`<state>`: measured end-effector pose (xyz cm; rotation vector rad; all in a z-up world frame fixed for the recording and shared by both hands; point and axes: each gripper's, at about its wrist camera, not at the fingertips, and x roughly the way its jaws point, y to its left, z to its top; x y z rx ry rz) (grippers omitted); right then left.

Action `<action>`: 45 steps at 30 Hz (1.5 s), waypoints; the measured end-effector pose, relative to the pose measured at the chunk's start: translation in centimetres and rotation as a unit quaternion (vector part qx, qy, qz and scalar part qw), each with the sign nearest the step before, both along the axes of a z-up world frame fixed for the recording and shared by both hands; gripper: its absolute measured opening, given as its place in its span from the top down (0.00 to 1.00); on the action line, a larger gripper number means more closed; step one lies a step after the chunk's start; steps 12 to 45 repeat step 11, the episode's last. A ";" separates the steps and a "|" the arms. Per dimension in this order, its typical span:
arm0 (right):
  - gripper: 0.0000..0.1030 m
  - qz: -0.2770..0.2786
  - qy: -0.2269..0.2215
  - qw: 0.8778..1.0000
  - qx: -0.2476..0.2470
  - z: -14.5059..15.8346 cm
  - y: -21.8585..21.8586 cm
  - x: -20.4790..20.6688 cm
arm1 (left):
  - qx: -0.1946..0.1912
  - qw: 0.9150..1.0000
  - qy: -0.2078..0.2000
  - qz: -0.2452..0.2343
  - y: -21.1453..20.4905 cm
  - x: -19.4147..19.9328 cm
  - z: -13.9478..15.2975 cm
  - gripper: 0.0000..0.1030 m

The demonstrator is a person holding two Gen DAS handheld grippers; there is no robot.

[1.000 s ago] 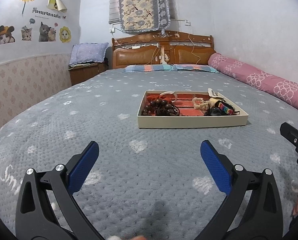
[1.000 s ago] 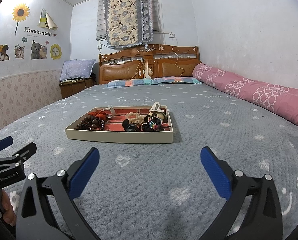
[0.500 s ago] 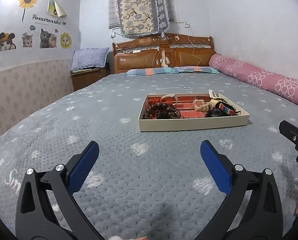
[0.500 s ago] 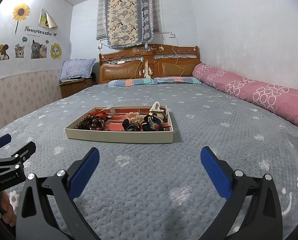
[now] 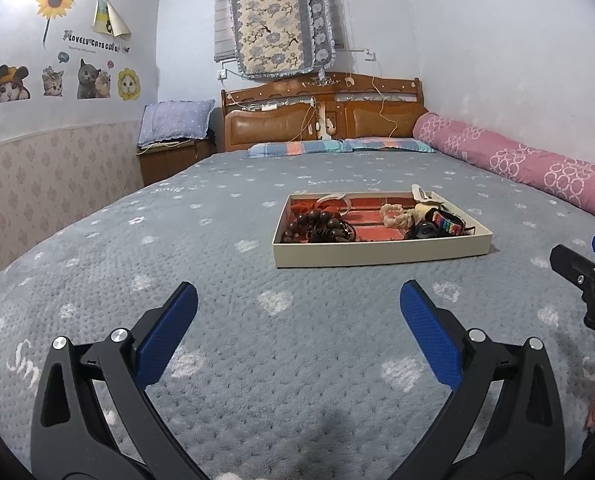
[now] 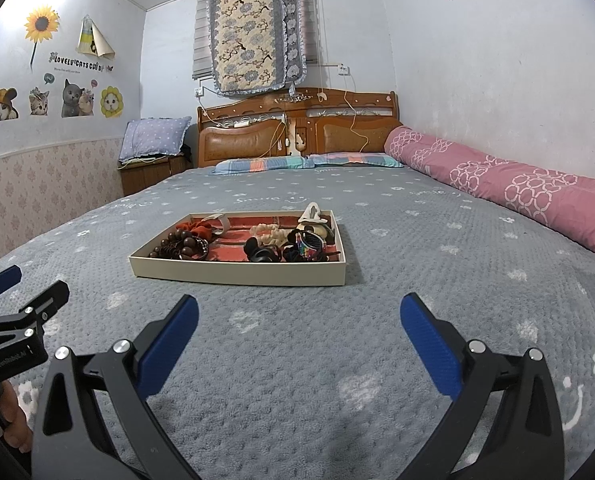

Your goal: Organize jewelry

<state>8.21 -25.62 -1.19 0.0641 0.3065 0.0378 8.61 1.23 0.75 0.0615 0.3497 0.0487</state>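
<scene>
left gripper (image 5: 297, 296) and right gripper (image 6: 297, 308) both gape wide and hold nothing, above the grey bedspread (image 5: 297, 380), near the jewelry tray (image 5: 381, 254).

Bare grey bedspread (image 5: 297, 344) lies before the tray (image 5: 381, 254); pink bolster (image 6: 509, 184) bounds the right side.
</scene>
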 end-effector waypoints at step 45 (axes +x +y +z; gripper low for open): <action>0.04 0.000 0.000 1.000 0.000 0.0 0.0 0.0 | -0.004 1.000 0.016 0.008 0.3 0.5 -0.1 0.05</action>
